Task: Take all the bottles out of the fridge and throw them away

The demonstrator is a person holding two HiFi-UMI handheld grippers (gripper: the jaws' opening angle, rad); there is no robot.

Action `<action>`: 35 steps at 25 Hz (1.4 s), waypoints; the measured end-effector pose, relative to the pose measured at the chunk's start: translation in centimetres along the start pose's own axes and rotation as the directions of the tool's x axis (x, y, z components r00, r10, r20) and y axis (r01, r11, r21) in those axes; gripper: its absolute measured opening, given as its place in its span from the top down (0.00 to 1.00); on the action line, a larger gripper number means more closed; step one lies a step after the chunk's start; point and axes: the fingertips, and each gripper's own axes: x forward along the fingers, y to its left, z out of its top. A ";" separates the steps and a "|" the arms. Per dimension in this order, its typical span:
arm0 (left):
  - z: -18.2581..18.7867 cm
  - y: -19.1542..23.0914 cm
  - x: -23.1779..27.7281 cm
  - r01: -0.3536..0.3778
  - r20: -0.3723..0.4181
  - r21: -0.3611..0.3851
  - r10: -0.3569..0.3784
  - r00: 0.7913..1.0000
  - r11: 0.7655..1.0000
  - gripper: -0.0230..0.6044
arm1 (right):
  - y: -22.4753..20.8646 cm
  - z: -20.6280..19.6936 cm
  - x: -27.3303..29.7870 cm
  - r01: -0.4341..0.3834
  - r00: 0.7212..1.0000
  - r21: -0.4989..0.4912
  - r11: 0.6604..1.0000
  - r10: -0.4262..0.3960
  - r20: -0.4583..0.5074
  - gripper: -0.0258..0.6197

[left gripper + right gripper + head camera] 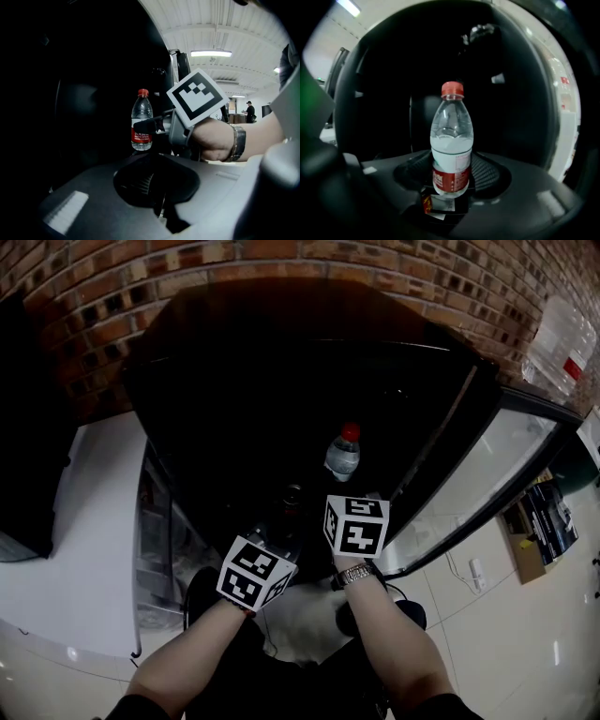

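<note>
A clear water bottle (451, 140) with a red cap and red label stands upright in the dark open fridge (281, 362). My right gripper (451, 183) is shut on its lower part, a pad on each side of the label. From the left gripper view, one black finger of the right gripper (143, 125) crosses the label of the bottle (141, 112). In the head view the bottle (343, 451) shows just beyond the right gripper (343, 482). My left gripper (284, 521) hangs lower left of it; its jaws (157, 183) stand apart with nothing between them.
The fridge's glass door (487, 484) swings out to the right. A brick wall (141, 277) runs behind, and a big clear water jug (562, 334) stands at the upper right. A cardboard box (539, 521) lies on the floor at right. Far off stands a person (250, 111).
</note>
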 end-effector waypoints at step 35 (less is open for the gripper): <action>-3.9 -23.2 -4.4 0.016 -0.022 0.008 -0.016 1.000 1.000 0.96 | -5.0 -10.6 -26.4 -0.060 0.997 -0.017 0.998 0.059 -0.039 0.57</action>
